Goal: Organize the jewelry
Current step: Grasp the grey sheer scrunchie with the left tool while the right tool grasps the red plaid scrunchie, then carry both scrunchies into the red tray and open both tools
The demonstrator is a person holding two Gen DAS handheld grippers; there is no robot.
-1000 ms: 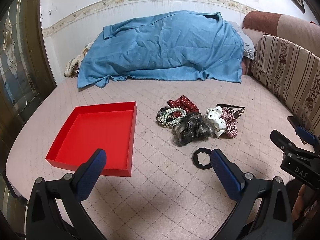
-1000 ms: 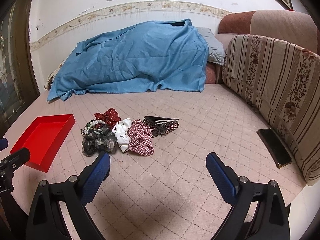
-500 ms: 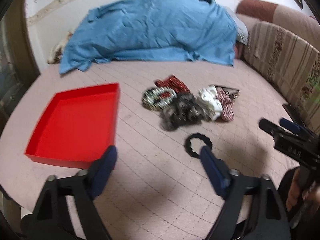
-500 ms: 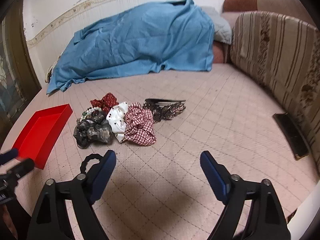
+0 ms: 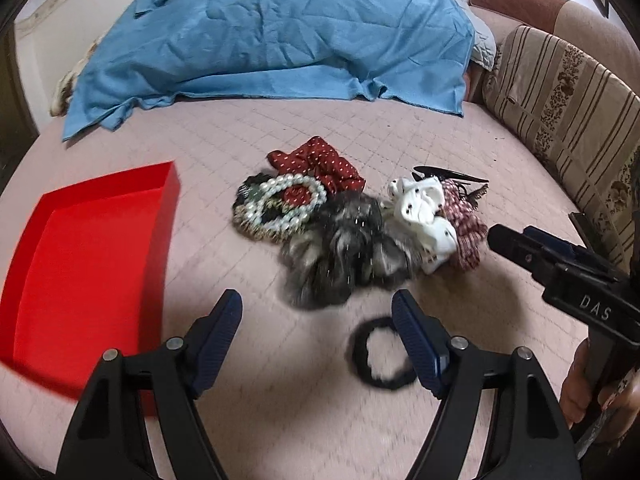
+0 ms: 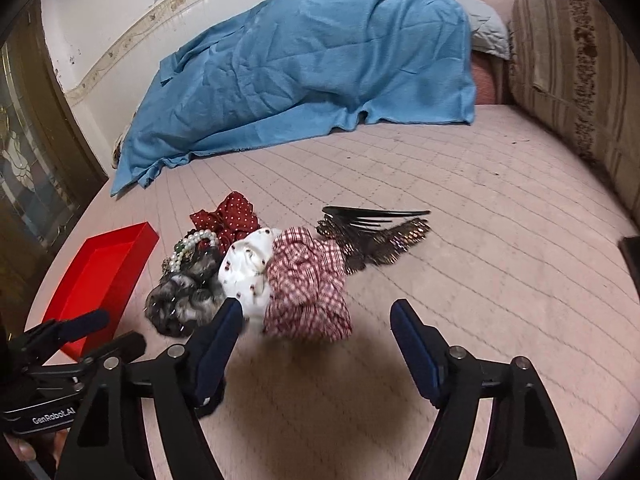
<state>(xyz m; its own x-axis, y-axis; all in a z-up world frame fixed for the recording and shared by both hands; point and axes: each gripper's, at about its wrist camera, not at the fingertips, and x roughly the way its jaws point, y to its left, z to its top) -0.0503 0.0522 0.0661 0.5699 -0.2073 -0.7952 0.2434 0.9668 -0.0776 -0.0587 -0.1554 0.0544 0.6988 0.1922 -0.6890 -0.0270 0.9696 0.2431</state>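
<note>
Left wrist view: the left gripper (image 5: pixel 318 312), just narrowed, is seen unclenched, empty, near a blurred, seemingly black hair tie (image 5: pixel 380 360); the right gripper (image 6: pixel 316 318) likewise narrowing, empty.

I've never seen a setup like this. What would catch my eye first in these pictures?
Probably the bright red tray, empty at the left of the pink quilted bed. Next, the jumbled heap of hair ties and jewelry in the middle: a pearl bracelet, a fuzzy grey scrunchie and a red checked scrunchie. Behind them a big blue blanket is draped over a mound by the wall.
</note>
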